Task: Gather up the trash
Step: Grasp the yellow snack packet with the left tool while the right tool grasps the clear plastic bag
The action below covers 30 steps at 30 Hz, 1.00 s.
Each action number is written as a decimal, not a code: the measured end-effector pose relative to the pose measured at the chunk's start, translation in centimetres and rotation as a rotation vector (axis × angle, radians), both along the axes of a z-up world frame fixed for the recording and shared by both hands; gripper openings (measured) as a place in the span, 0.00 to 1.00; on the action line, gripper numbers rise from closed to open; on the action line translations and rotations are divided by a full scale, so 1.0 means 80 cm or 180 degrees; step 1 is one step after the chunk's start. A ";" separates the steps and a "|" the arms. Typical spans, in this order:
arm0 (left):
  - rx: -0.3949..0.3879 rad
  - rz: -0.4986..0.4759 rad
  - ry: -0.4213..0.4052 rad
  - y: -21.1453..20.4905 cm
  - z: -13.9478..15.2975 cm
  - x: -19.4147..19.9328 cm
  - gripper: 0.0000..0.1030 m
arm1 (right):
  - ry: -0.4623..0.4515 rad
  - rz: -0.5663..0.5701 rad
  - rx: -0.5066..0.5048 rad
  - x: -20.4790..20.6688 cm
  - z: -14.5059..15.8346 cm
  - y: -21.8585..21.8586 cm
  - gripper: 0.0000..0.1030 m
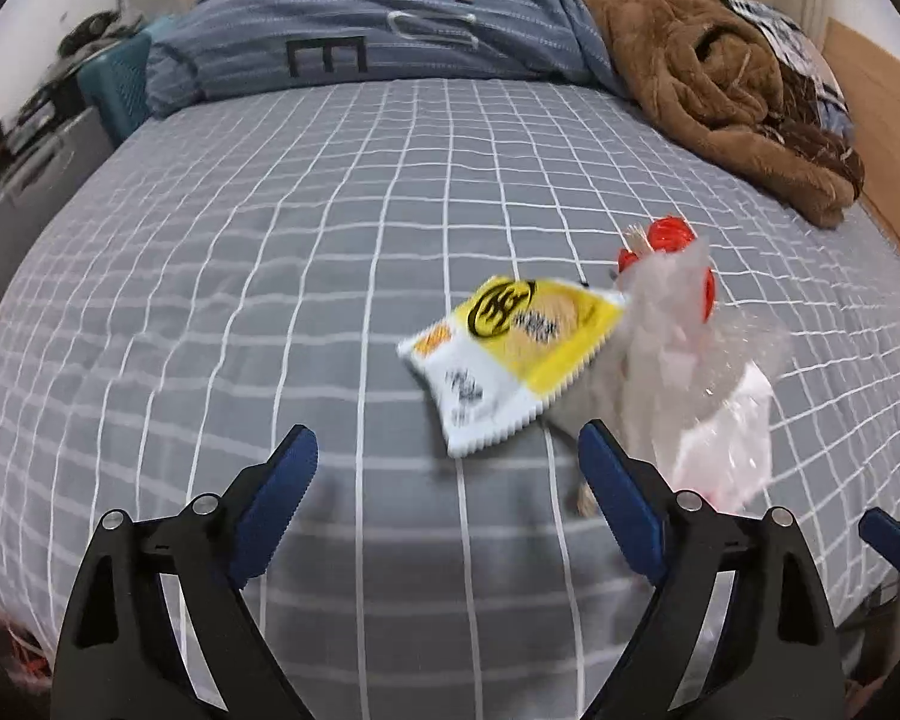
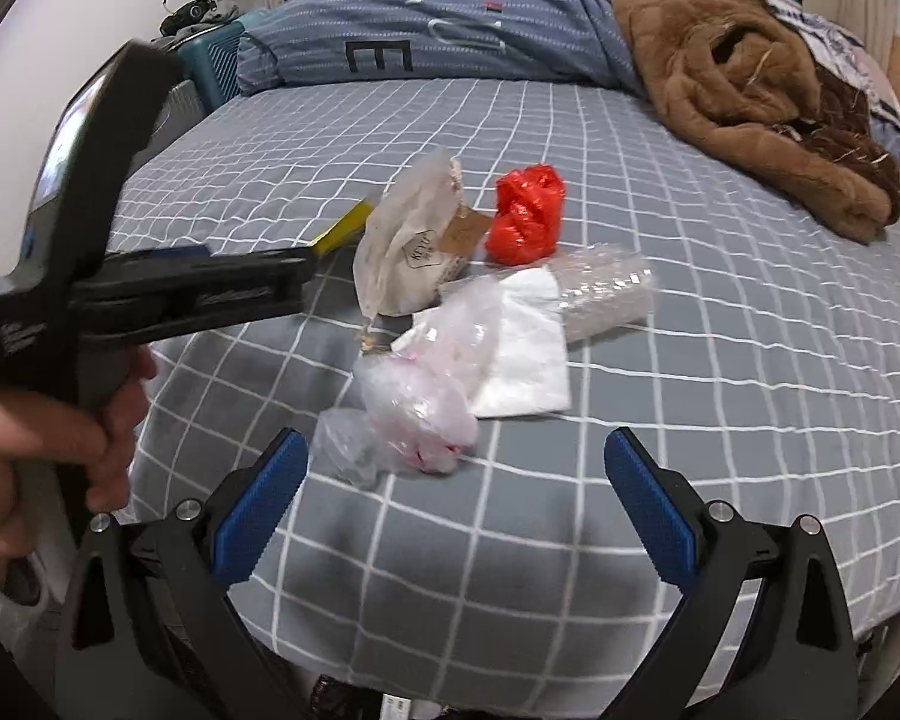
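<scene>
Grey grid-checked bed [image 1: 270, 276]. Yellow-white snack packet [image 1: 510, 354] lies just ahead of left tongs [image 1: 448, 450], apart, empty. Crumpled clear plastic bag [image 2: 402, 420] just ahead of right tongs [image 2: 456, 450], apart.

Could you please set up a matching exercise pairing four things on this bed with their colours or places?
Things:
1. crumpled plastic bag
2. flat snack packet
3. fleecy blanket
4. folded paper napkin

Descriptions:
A. brown, heaped at the far right of the bed
B. white, lying beside clear bubble wrap
C. red, knotted into a ball
D. yellow and white, with a zigzag edge

Pairs: 1-C, 2-D, 3-A, 4-B
</scene>
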State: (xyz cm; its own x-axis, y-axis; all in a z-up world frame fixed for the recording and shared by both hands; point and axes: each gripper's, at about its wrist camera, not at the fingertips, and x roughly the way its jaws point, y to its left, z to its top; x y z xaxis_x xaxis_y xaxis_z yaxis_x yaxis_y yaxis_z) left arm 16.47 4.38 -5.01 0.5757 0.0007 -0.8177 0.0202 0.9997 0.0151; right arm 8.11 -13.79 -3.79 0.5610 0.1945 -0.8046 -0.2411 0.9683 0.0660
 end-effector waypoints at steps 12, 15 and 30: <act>-0.0026 -0.0168 0.0125 -0.009 -0.023 0.053 0.62 | 0.0259 0.0029 0.0247 0.032 -0.026 0.011 0.78; -0.0004 -0.0257 0.0137 -0.021 -0.024 0.057 0.50 | 0.0309 0.0022 0.0300 0.034 -0.031 0.013 0.73; 0.0012 -0.0086 0.0240 -0.013 -0.017 0.038 0.04 | 0.0375 0.0022 0.0276 0.022 -0.033 0.014 0.47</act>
State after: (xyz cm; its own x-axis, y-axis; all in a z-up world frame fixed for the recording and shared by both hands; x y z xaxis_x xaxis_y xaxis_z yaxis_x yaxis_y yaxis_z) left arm 19.54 3.32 -6.41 0.5123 -0.0108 -0.8587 0.0484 0.9987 0.0164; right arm 9.85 -12.68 -6.43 0.4620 0.2695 -0.8450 -0.2333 0.9561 0.1774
